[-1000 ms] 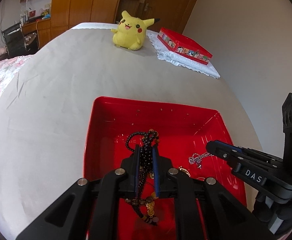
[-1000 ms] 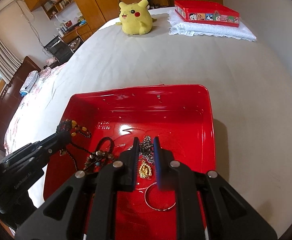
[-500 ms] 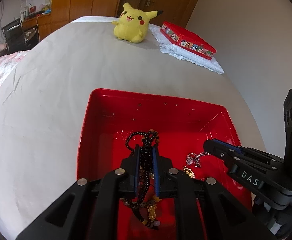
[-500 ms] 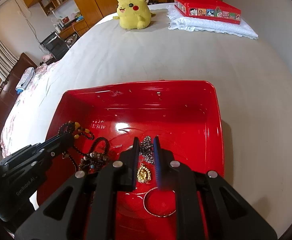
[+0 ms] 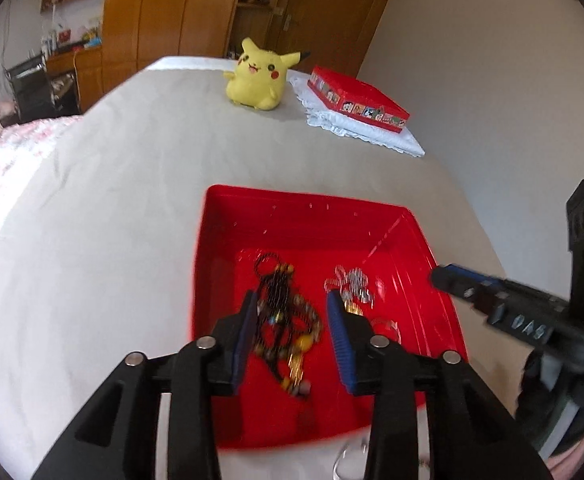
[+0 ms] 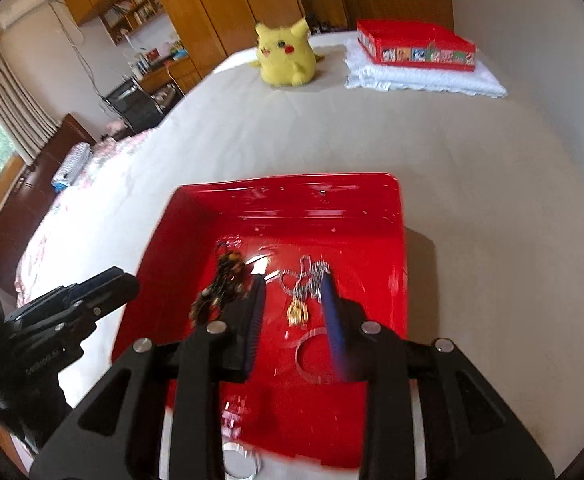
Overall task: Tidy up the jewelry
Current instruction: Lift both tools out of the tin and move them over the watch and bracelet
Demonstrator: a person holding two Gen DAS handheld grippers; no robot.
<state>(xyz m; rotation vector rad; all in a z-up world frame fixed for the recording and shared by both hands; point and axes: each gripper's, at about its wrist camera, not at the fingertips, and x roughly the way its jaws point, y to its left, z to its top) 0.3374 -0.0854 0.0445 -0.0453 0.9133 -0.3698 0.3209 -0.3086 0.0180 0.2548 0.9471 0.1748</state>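
Observation:
A red tray (image 5: 292, 216) lies on the grey bed sheet. In it, a dark bead necklace (image 5: 279, 312) with yellow beads rests on the left. A silver chain (image 5: 352, 280) lies to its right. My left gripper (image 5: 292, 298) hovers over the beads, its jaws opening and its pads clear of them. In the right wrist view the tray (image 6: 292, 196) holds the beads (image 6: 223, 284), a silver chain with a gold pendant (image 6: 308, 280) and a clear bangle (image 6: 316, 356). My right gripper (image 6: 292, 282) hangs above the chain, jaws opening, with nothing pressed between them.
A yellow plush toy (image 5: 257, 78) sits at the far end of the bed. Beside it a red box (image 5: 358, 100) rests on a folded white cloth (image 5: 372, 136). A small silver round object (image 6: 237, 458) lies by the tray's near edge. A wall runs along the right.
Both grippers have opened and let go: the bead necklace and the silver chain now lie loose in the tray. Both grippers have drawn back and up from the tray.

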